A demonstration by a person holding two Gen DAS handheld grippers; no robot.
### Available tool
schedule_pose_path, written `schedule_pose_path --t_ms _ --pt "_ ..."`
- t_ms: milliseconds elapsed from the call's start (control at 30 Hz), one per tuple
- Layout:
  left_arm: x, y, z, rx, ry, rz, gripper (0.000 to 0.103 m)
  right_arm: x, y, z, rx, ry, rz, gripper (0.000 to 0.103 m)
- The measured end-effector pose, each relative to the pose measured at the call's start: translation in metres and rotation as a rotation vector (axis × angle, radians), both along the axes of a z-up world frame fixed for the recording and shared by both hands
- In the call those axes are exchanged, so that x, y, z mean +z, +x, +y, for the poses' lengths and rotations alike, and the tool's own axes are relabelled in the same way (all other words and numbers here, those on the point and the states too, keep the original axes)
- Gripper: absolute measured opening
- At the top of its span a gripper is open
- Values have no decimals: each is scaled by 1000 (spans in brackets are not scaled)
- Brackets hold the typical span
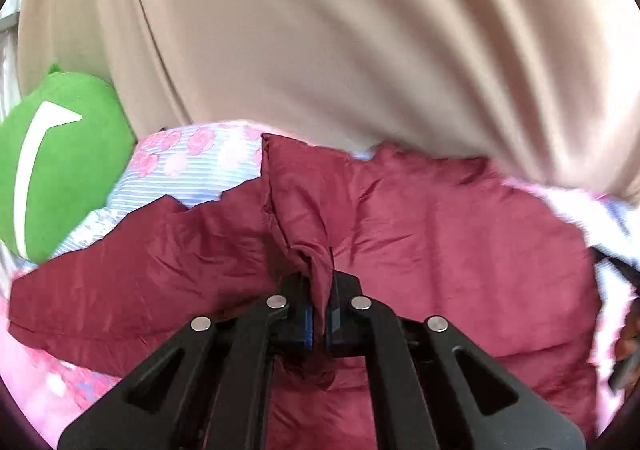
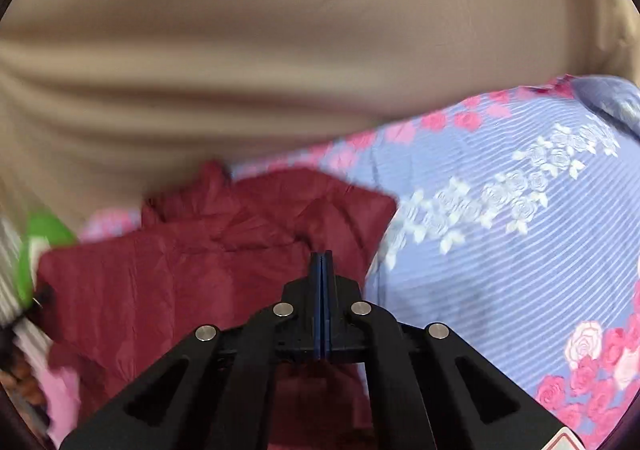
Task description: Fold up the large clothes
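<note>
Mostly early: left gripper (image 1: 319, 314) jaws pinch a bunch of the maroon jacket (image 1: 420, 230); right gripper (image 2: 322, 278) jaws closed flat, nothing visibly between them. Jacket lies crumpled on floral bedsheet (image 2: 500, 250), w/ fold barely begun, most still left.

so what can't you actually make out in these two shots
- Maroon garment: which part is a sleeve or hem; left wrist view, crumpled, its near part behind the left tongs.
- Right tongs: shut, but whether any cloth is pinched; right wrist view, the tips overlap the maroon.
- Green plush: cut off at the left edge in the left view, smeared by blur in the right.
- Beige fabric: what it is; blurred.
</note>
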State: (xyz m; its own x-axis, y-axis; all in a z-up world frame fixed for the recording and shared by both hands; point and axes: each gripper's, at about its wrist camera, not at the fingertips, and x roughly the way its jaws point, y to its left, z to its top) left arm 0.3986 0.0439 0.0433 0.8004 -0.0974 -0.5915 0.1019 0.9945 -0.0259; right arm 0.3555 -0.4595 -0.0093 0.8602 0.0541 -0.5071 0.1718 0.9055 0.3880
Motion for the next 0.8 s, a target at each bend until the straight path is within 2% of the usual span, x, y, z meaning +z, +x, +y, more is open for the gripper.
schedule_pose_path --t_ms 33,100,133,167,233,300,333,367,400,433,467,567,600,633,667,700,800 --pt "-18 14 -3 20 31 41 2 -6 5 -5 -29 -6 27 0" --pt "-53 33 -11 47 82 118 2 -33 25 -16 -72 -37 182 0" --pt "-71 42 -13 48 83 165 2 -42 27 -22 -80 -23 219 0" --pt "-82 43 -12 55 80 180 2 -44 18 -30 -111 2 206 0" --pt "-92 40 -14 60 76 158 2 -31 -7 -38 -109 61 106 0" --pt "-93 35 -14 47 67 144 2 -8 -38 -31 -70 41 5 6" --pt "-92 34 -14 40 55 145 2 -3 -47 -26 -50 24 -15 16" --pt "-93 33 -12 39 45 147 2 0 -58 -17 -6 0 -19 30" --pt "-93 29 -8 38 37 146 2 -1 -65 -11 28 -15 -15 38" --pt "-94 26 -4 36 30 146 3 -4 -71 -3 60 -43 -6 48" --pt "-95 25 -1 33 24 144 3 -10 -77 11 91 -122 26 51" --pt "-96 22 8 35 27 138 3 -30 -79 41 103 -390 110 56" --pt "-97 24 8 37 36 138 3 -36 -75 46 101 -441 133 56" --pt "-97 25 6 41 47 137 3 -39 -70 50 103 -455 151 48" --pt "-99 22 4 42 57 136 3 -38 -69 48 111 -436 148 12" --pt "-99 21 6 41 61 135 3 -32 -67 46 120 -391 137 3" --pt "-94 22 -2 31 44 137 3 -14 -75 29 68 -254 44 2"
